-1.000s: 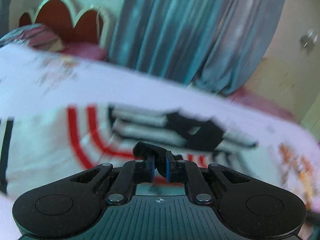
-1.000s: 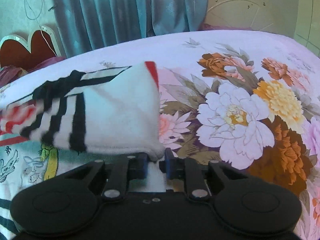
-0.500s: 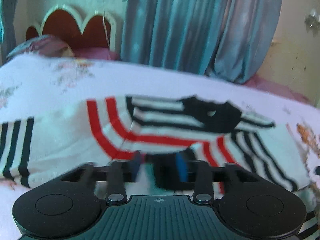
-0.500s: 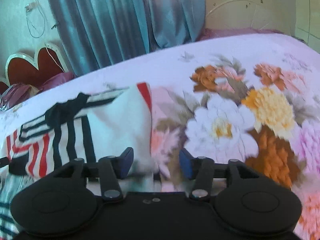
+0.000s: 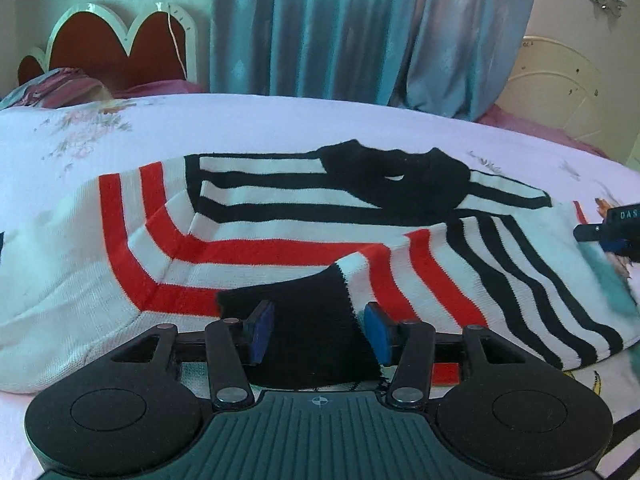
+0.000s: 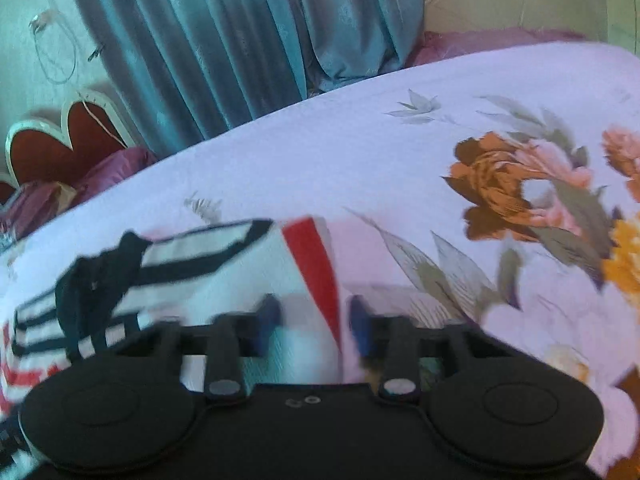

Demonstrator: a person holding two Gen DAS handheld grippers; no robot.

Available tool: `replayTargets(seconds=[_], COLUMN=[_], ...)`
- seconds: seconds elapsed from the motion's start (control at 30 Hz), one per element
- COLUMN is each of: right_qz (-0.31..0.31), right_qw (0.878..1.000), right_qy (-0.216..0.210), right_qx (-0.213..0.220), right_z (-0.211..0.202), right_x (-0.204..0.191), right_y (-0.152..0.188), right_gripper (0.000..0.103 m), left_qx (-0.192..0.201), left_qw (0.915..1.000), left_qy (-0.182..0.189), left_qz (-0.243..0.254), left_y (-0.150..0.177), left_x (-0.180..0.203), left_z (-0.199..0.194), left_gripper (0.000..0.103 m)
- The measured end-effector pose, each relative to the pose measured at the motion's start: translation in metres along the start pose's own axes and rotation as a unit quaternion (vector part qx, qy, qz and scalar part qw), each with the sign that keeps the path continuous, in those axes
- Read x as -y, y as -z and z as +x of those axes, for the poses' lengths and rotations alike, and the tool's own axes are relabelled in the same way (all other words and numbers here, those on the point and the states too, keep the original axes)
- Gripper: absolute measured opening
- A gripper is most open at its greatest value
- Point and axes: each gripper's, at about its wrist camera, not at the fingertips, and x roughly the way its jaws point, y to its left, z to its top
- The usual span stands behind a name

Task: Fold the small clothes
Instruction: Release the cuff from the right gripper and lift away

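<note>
The sweater [image 5: 280, 236] is lying on the bed [image 5: 248, 124], folded over on itself, white knit with red and black stripes and a black collar up near the far edge. One black cuff [image 5: 308, 332] sits on top at the near side.

The left gripper [image 5: 316, 332] is right over that cuff with its jaws about half open. The cuff is between the blue pads [image 5: 260, 332] but they're standing off it on both sides, not squeezing, so nothing is held.

The right gripper [image 6: 314, 324] is at the sweater's other end, by the edge with the red stripe [image 6: 316, 268]. Its jaws have just been closing and there's only a narrow gap left, with the white and red edge of the knit in that gap. That view is pretty blurry, so I can't tell if the pads are actually pressing on the cloth.

Behind the bed there's a blue curtain [image 5: 360, 28] and a scalloped red headboard [image 5: 116, 48].
</note>
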Motion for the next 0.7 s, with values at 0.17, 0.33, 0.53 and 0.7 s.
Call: replayTargets(seconds=[0.17,0.33,0.53,0.7], right_qz=[-0.019,-0.059,-0.114,-0.106], right_qw=[0.998,0.994,0.992,0.992], right_qy=[0.055,0.083,0.037,0.062], right_qx=[0.021,0.044,0.045,0.018], right_z=[0.007,-0.012,-0.035,-0.035], right_x=[0.0,-0.015,-0.047,-0.055], right_y=[0.001,0.0,0.035,0.041], right_gripper=[0.01,0.029,0.03,0.038], left_qx=[0.0,0.001,-0.003,-0.001], left_qw=[1.0,0.9997,0.9994,0.9997], left_qy=[-0.006,-0.017,-0.028,-0.024], left_qz=[0.007,0.02,0.021,-0.011], left_y=[0.001,-0.004,0.001,-0.005], left_x=[0.002,0.007,0.002,-0.015], left_z=[0.004,-0.006,-0.003,-0.031], left_gripper=[0.049,0.05,0.064,0.065])
